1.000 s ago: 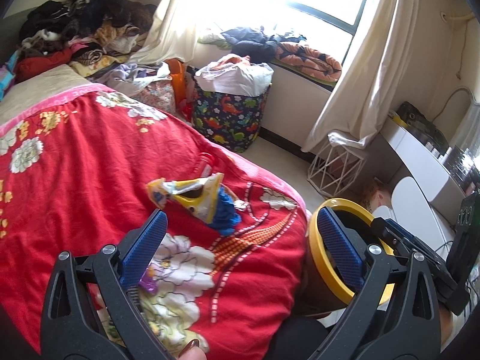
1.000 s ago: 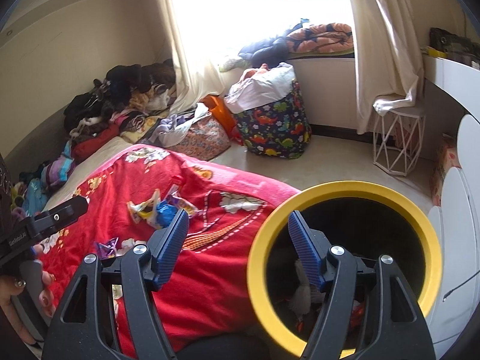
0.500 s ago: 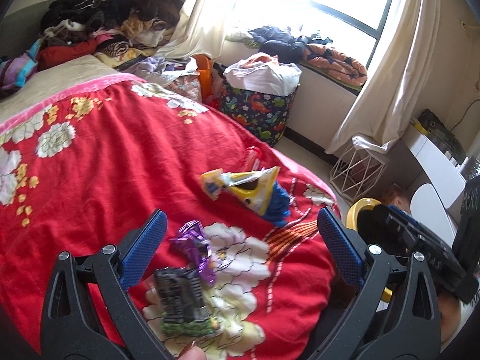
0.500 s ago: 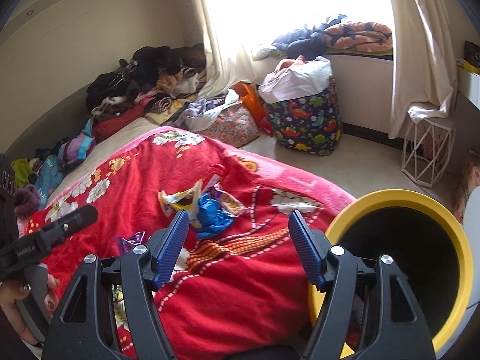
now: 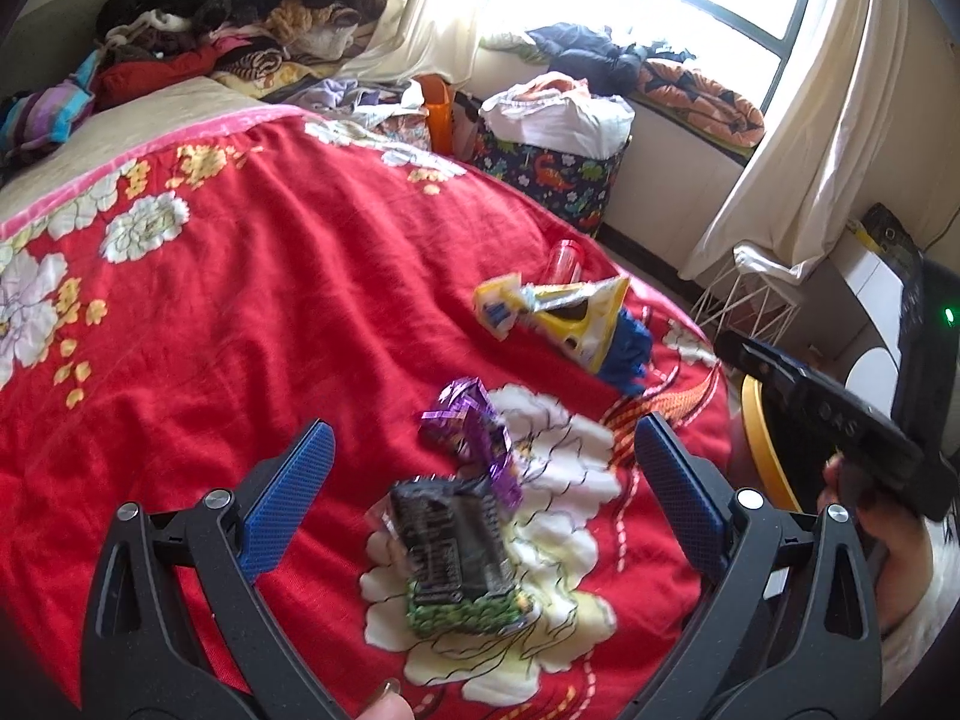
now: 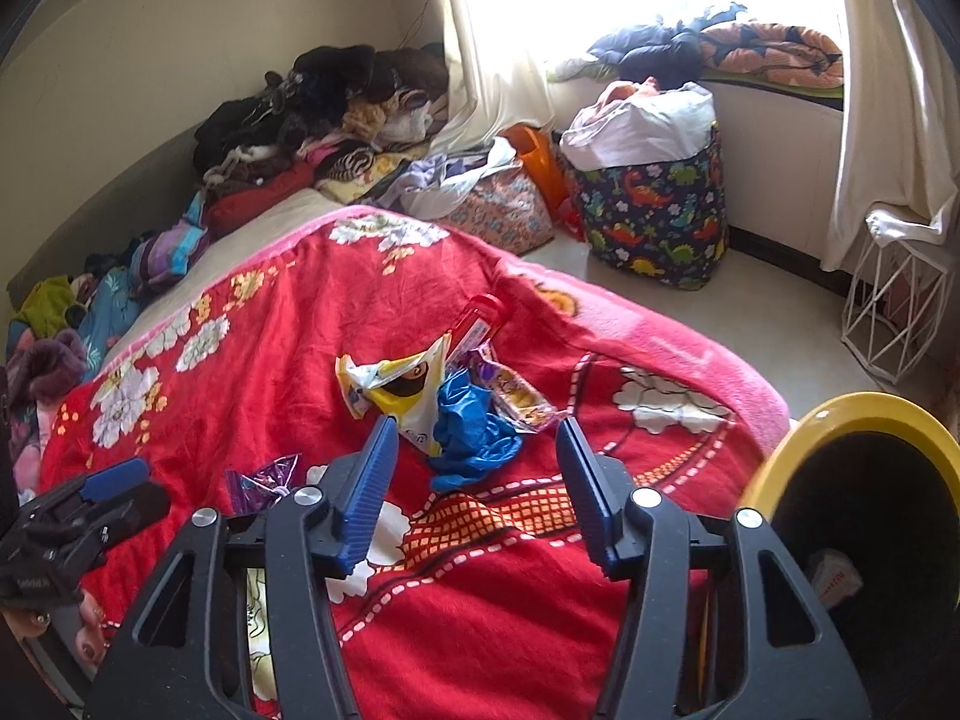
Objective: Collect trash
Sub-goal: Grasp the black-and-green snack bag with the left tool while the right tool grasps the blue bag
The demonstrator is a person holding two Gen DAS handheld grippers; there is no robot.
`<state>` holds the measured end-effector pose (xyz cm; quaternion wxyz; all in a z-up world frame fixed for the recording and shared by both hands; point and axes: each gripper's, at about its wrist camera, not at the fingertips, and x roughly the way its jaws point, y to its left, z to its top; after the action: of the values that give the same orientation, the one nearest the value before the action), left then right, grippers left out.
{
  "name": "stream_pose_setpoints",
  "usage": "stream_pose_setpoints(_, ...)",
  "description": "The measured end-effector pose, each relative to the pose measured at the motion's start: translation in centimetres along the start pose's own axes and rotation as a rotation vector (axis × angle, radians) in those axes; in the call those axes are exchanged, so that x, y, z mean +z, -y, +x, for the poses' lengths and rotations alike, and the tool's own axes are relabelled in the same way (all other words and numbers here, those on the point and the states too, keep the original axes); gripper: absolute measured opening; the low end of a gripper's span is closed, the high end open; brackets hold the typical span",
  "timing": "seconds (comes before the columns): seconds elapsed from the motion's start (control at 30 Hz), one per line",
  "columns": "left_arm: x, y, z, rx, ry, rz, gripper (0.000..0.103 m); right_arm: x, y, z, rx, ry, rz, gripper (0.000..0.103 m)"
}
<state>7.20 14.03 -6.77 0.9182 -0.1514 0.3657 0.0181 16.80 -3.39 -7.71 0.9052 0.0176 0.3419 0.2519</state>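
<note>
Trash lies on a red flowered blanket point(image 5: 252, 276). A dark wrapper point(image 5: 453, 546) with a green edge lies between the open fingers of my left gripper point(image 5: 480, 474), with a purple foil wrapper point(image 5: 474, 426) just beyond it. Farther off lie a yellow packet point(image 5: 570, 312), a crumpled blue glove point(image 6: 474, 426), a snack wrapper point(image 6: 516, 390) and a red-capped tube point(image 6: 480, 318). My right gripper point(image 6: 477, 459) is open and empty, hovering just short of the blue glove. A yellow-rimmed bin point(image 6: 864, 480) stands at the bed's right edge; it also shows in the left wrist view point(image 5: 759, 438).
A dinosaur-print hamper point(image 6: 654, 204) full of laundry stands on the floor by the window. Piled clothes point(image 6: 324, 114) fill the far end of the bed. A white wire stand point(image 6: 894, 300) sits under the curtain. White furniture point(image 5: 870, 276) is at the right.
Both grippers have swung left, away from the bin and over the blanket. The dark and purple wrappers came into view between my left fingers. The right gripper now faces the blue glove.
</note>
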Motion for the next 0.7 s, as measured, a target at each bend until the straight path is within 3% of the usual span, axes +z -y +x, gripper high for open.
stream_pose_setpoints(0.23, -2.2, -0.2, 0.9, 0.002, -0.075, 0.025, 0.091, 0.1, -0.3, 3.3, 0.019, -0.063, -0.012, 0.045)
stream_pose_setpoints(0.43, -3.4, -0.4, 1.8, -0.013, -0.134, 0.020, 0.082, -0.2, -0.3, 6.1, 0.027, -0.118, -0.017, 0.038)
stream_pose_setpoints(0.53, -3.7, -0.5, 2.2, -0.020, -0.154, 0.016, 0.075, -0.3, -0.2, 7.2, 0.036, -0.140, -0.009, 0.029)
stream_pose_setpoints(0.6, -4.0, -0.5, 2.4, -0.020, -0.169, 0.012, 0.072, -0.3, -0.2, 7.8, 0.042, -0.156, -0.005, 0.017)
stream_pose_setpoints(0.7, -4.4, -0.5, 2.6, -0.022, -0.180, 0.014, 0.063, -0.5, -0.1, 7.9, 0.055, -0.159, 0.004, 0.010)
